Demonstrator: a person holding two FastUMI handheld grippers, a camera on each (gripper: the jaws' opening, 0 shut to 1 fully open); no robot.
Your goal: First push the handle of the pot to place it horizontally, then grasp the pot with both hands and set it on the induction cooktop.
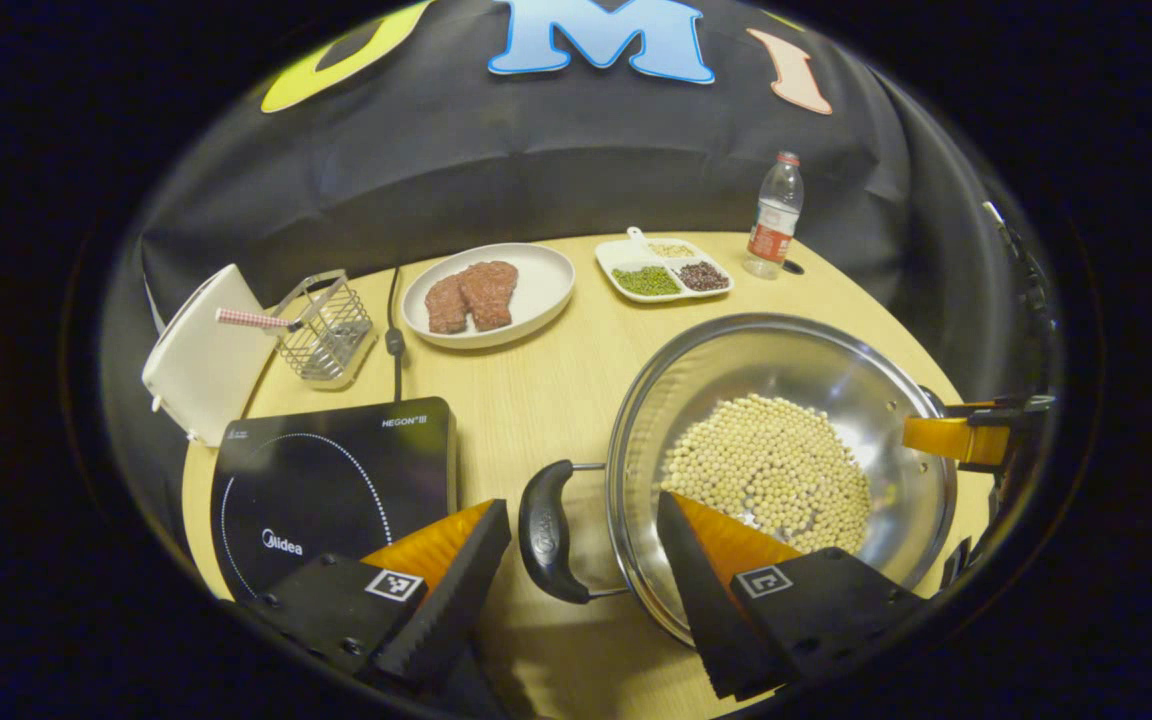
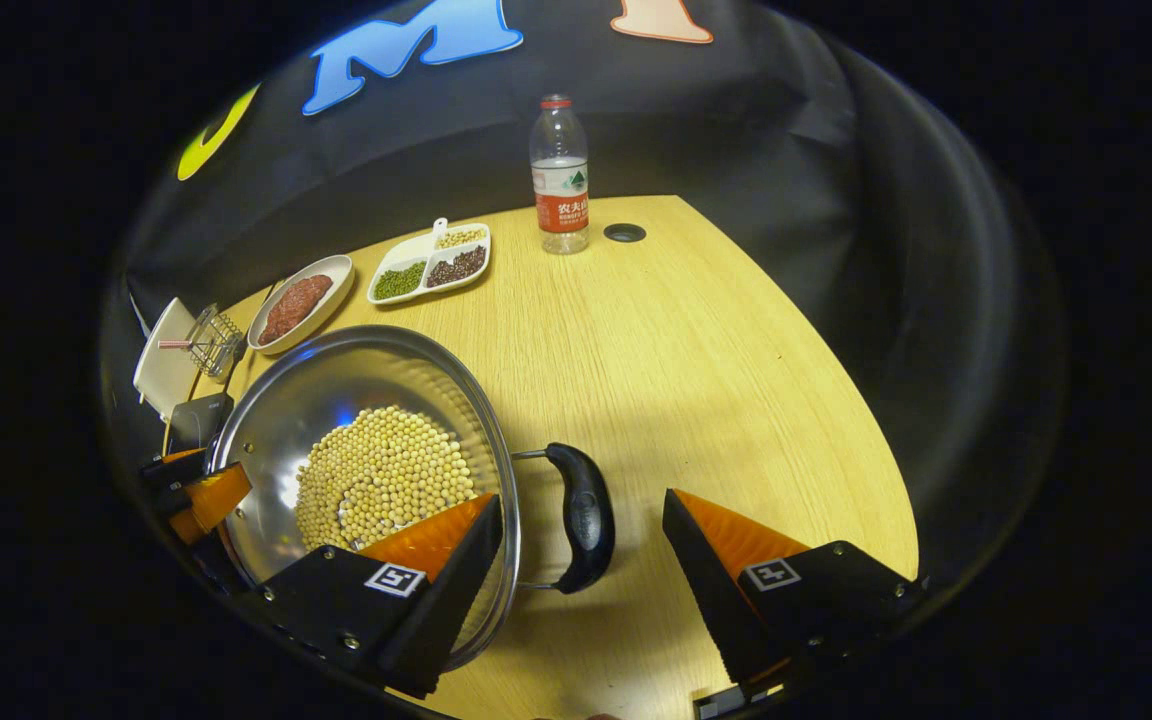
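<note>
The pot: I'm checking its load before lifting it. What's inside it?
The pot holds a heap of pale round beans on its shiny bottom. The left gripper and right gripper each cover part of the near rim, and the beans cover the base beneath them.

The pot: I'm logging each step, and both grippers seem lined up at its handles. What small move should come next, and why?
Probably close both grippers on the handles. The left gripper stands open with the pot's left handle between its fingers, and the right gripper is open around the right handle. Neither presses yet, and the induction cooktop waits alongside.
</note>
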